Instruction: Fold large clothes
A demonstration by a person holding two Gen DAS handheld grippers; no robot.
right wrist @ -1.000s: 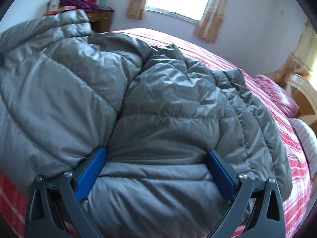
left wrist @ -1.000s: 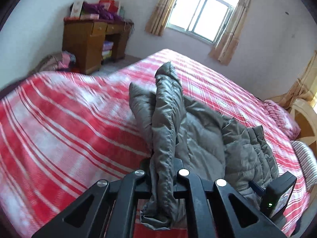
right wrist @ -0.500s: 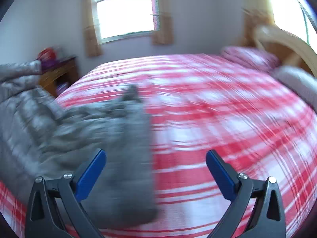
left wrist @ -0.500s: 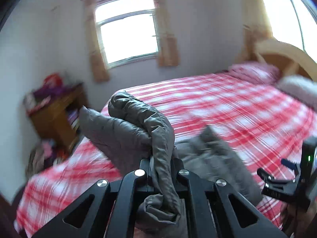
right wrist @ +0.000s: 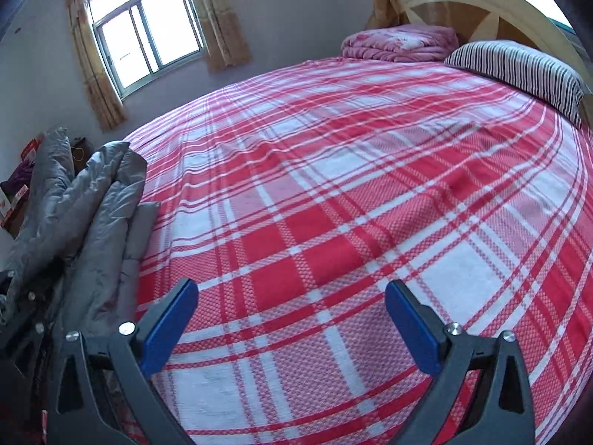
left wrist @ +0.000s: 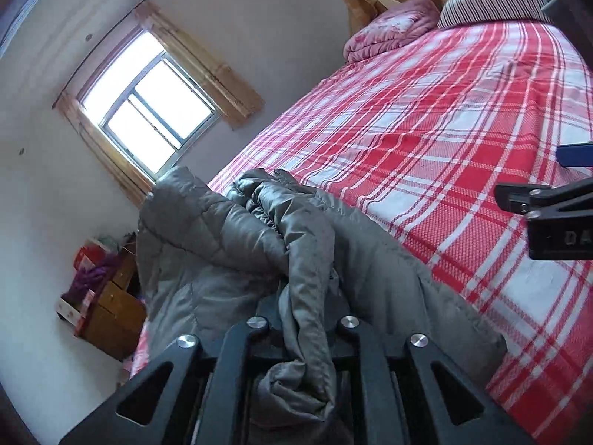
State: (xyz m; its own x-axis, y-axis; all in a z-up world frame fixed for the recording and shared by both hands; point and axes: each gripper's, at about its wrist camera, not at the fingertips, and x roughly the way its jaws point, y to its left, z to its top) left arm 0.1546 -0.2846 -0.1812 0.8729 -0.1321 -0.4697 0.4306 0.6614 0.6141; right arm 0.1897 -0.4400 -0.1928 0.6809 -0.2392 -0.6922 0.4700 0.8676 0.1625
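Jacket (left wrist: 229, 237): grey, puffy, quilted, crumpled.

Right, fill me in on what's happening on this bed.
A person with a gripper in each hand is folding a grey puffer jacket on a bed with a red plaid sheet. The left gripper is clamped on a bunched fold of the jacket, though its jaws have just been opening slightly. The right gripper is wide open and empty, over bare sheet, with the jacket off to its left.
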